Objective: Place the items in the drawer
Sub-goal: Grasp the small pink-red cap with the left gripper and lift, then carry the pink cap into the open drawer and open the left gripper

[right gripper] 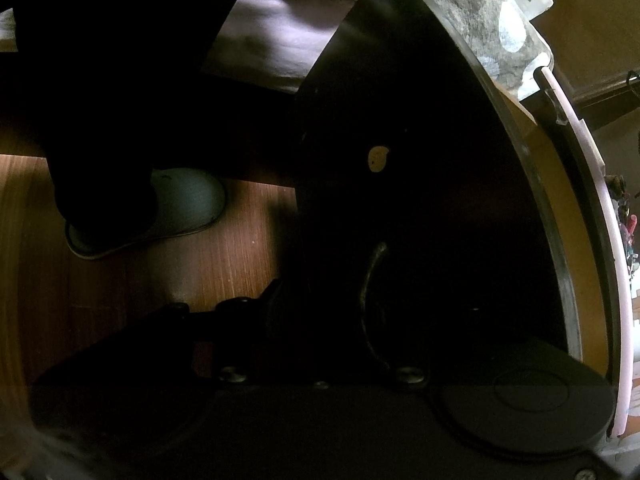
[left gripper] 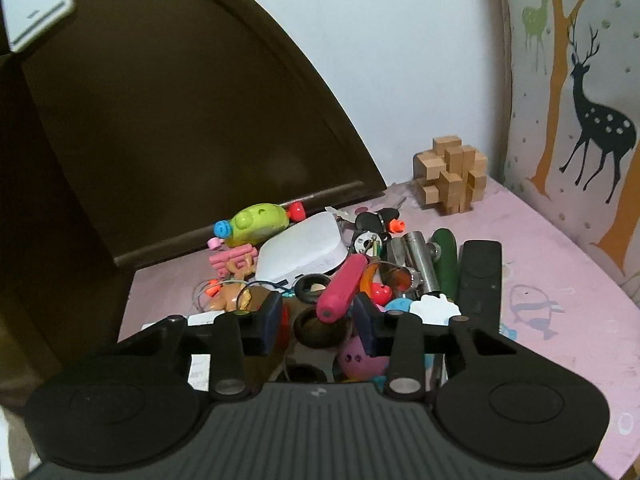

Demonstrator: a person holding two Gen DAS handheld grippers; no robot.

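In the left wrist view my left gripper (left gripper: 318, 316) is open, low over a heap of small items on a pink tabletop (left gripper: 560, 280). Between its fingers lie a pink cylindrical handle (left gripper: 342, 286) and a dark ring (left gripper: 322, 330). The heap also holds a white box (left gripper: 302, 250), a green toy (left gripper: 260, 222), a black remote (left gripper: 480, 276) and a metal tube (left gripper: 420, 264). In the right wrist view my right gripper (right gripper: 320, 316) sits in deep shadow at a dark drawer front (right gripper: 420, 200), close to its curved handle (right gripper: 370, 300). Its fingers are too dark to read.
A wooden block puzzle (left gripper: 450, 174) stands at the back of the table. A dark headboard (left gripper: 160, 120) rises on the left, a deer-pattern wall (left gripper: 580, 120) on the right. The right view shows wood floor (right gripper: 180, 272) and a slippered foot (right gripper: 160, 208).
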